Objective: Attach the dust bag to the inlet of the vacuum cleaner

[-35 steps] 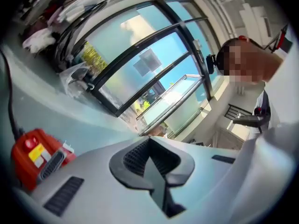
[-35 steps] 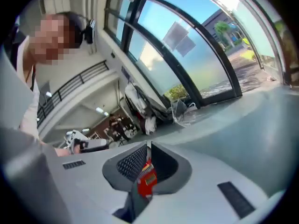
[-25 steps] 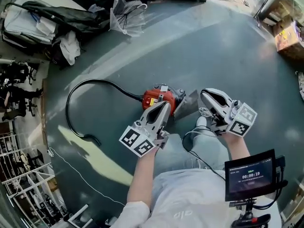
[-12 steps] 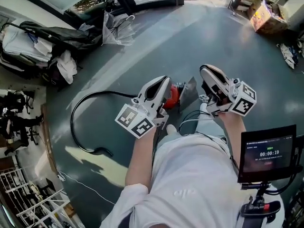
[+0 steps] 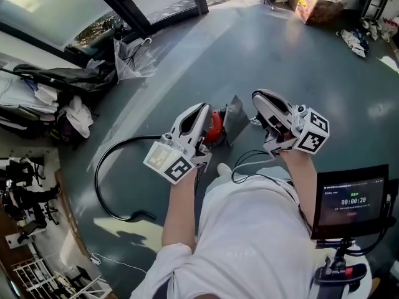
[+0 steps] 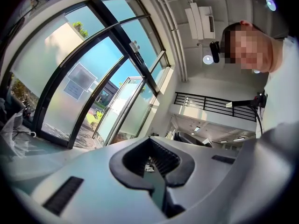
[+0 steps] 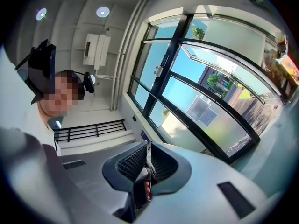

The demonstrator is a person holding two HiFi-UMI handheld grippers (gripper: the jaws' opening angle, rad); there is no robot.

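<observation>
The dust bag [image 5: 235,116] looked attached to the vacuum [image 5: 215,126] below the closed, empty left gripper [image 5: 201,111] and right gripper [image 5: 260,101].

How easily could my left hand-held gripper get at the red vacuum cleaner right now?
Probably, but not straight away. The left hand-held gripper is shut and faces the windows, not the floor, where the red vacuum cleaner sits beneath it. Nothing seems to block the way; it must dip and open.
</observation>
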